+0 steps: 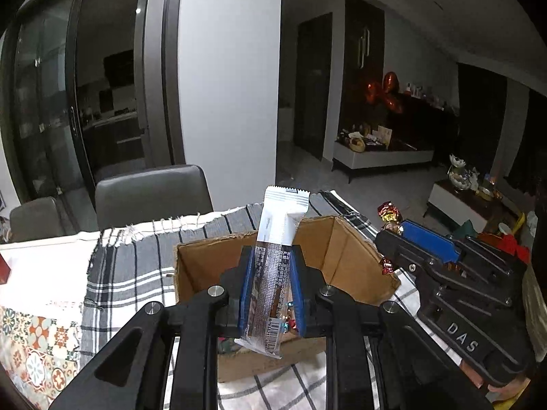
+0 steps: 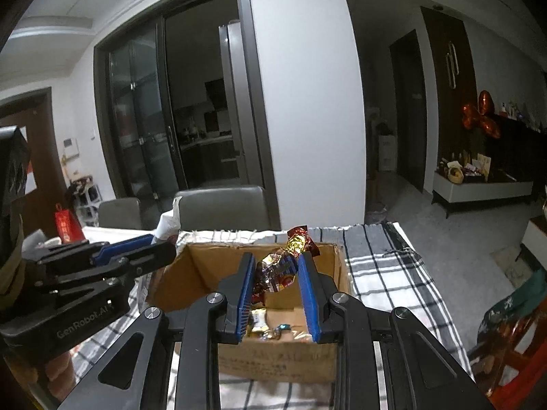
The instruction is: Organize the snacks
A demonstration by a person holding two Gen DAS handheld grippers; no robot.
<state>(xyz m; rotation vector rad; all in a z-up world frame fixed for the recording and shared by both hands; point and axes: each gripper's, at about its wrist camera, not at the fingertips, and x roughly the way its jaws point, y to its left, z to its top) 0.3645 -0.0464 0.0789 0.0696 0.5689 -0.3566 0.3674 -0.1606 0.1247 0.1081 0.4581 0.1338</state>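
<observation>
Two snacks held over the cardboard box [image 1: 328, 239], ready for dropping.

Nearest, the left gripper [image 1: 272, 287] pinches a white snack bar [image 1: 278, 239] upright above the box; beside it, the right gripper [image 2: 277, 278] clamps a foil-wrapped candy [image 2: 285, 259] over the same box, where wrapped sweets lie; grey chairs [image 2: 218, 205] stand beyond.

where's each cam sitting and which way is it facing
Left wrist: sits on the left gripper, looks along its blue pads, shut on a white snack bar, over the cardboard box; the right gripper shows at right.
Right wrist: sits on the right gripper, shut on foil candy, facing the same box; the left gripper shows at left.
Shared: box, checked cloth, grey chair.
</observation>
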